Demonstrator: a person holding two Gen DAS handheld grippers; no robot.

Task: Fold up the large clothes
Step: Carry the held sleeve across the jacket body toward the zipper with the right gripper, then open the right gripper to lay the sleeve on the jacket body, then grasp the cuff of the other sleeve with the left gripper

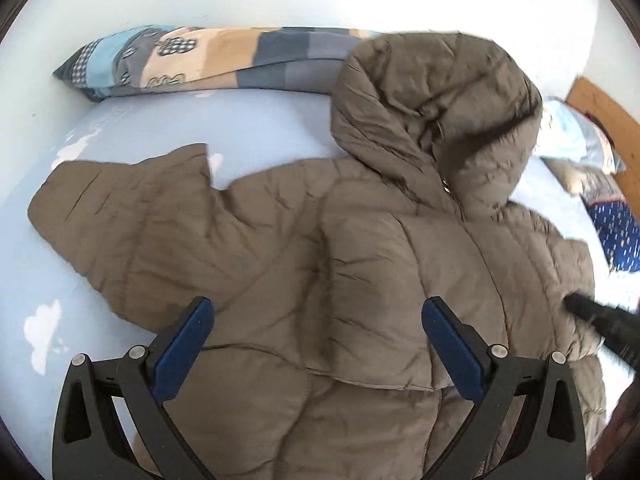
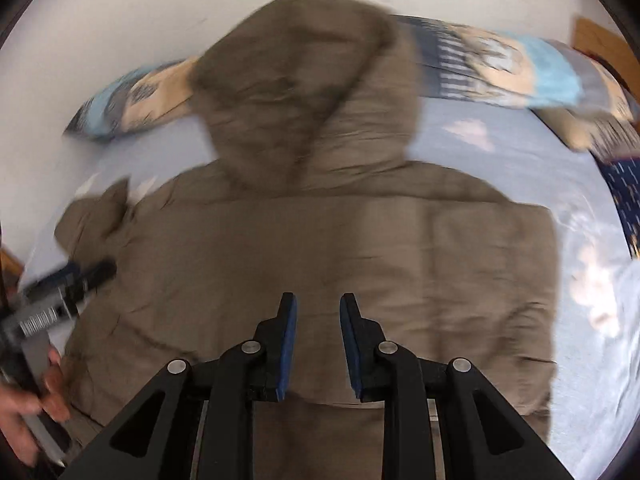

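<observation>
Olive-brown puffer jacket [image 1: 360, 248] lies spread on light-blue bed sheet [image 1: 248, 128], hood [image 1: 432, 112] toward patchwork pillow [image 1: 200, 60] at the wall, one sleeve [image 1: 120, 216] out to the side. L gripper [image 1: 316, 332]: jaws wide apart above jacket's lower body, nothing between pads. R gripper [image 2: 318, 328]: jaws apart w/ narrow gap, over jacket's mid-back, nothing held; R-wrist view is motion-blurred, so contact w/ fabric can't be told.
</observation>
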